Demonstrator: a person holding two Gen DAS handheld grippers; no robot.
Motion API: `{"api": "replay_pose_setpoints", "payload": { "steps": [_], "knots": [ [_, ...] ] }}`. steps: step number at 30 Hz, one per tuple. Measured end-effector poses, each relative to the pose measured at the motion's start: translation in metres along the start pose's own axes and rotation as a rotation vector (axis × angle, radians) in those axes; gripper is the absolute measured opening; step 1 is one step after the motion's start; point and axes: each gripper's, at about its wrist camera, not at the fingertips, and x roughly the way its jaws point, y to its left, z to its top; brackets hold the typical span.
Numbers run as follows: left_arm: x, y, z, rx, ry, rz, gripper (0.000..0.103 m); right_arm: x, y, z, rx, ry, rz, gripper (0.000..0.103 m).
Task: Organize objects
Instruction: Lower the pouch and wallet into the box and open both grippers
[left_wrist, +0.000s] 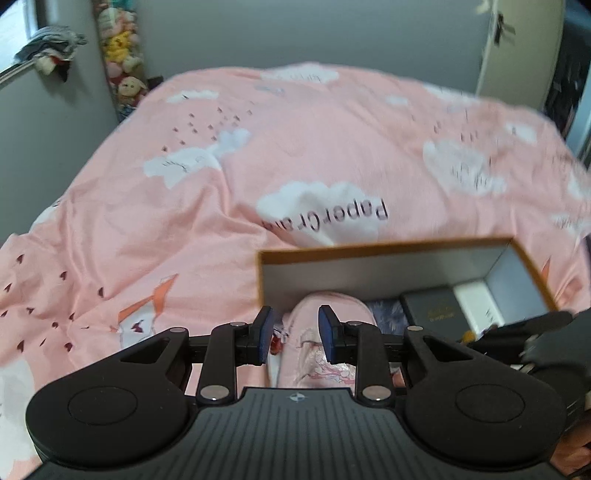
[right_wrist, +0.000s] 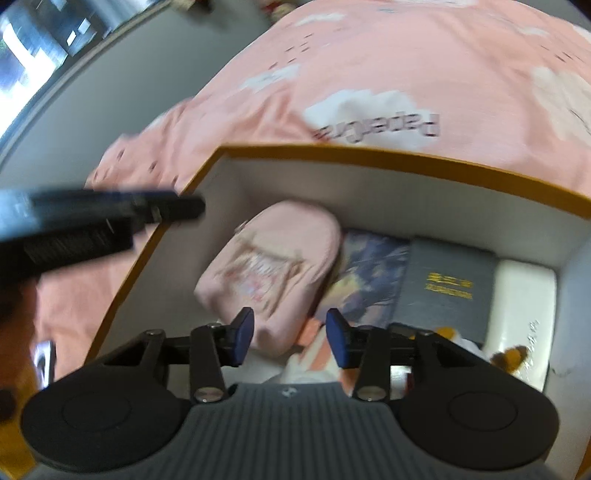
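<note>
Here my left gripper (left_wrist: 295, 334) and right gripper (right_wrist: 289, 338) both hung with jaws spread, pinching nothing, above the box (right_wrist: 369, 184) on the bed; the pink pouch (right_wrist: 273, 273) lay inside, at nine o'clock from the grey book (right_wrist: 447, 288).

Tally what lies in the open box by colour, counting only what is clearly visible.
Pink: 1, the pouch
Dark grey: 1, the book with gold lettering
Blue-purple: 1, the illustrated book
White: 1, the glossy case
Total: 4; blurred items at the near edge of the box left out.
</note>
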Motion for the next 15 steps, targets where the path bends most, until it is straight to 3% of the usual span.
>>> {"api": "replay_pose_setpoints", "payload": {
  "steps": [2, 10, 15],
  "knots": [
    [-0.011, 0.009, -0.003, -0.051, -0.035, -0.014, 0.033, 0.007, 0.012, 0.000, -0.082, 0.038, 0.005, 0.056],
    [-0.034, 0.033, -0.020, -0.187, -0.068, -0.069, 0.033, 0.035, 0.031, 0.014, -0.335, 0.146, -0.042, 0.055],
    [-0.042, 0.047, -0.033, -0.270, -0.074, -0.134, 0.033, 0.043, 0.025, 0.020, -0.413, 0.172, 0.016, 0.054]
  ]
}}
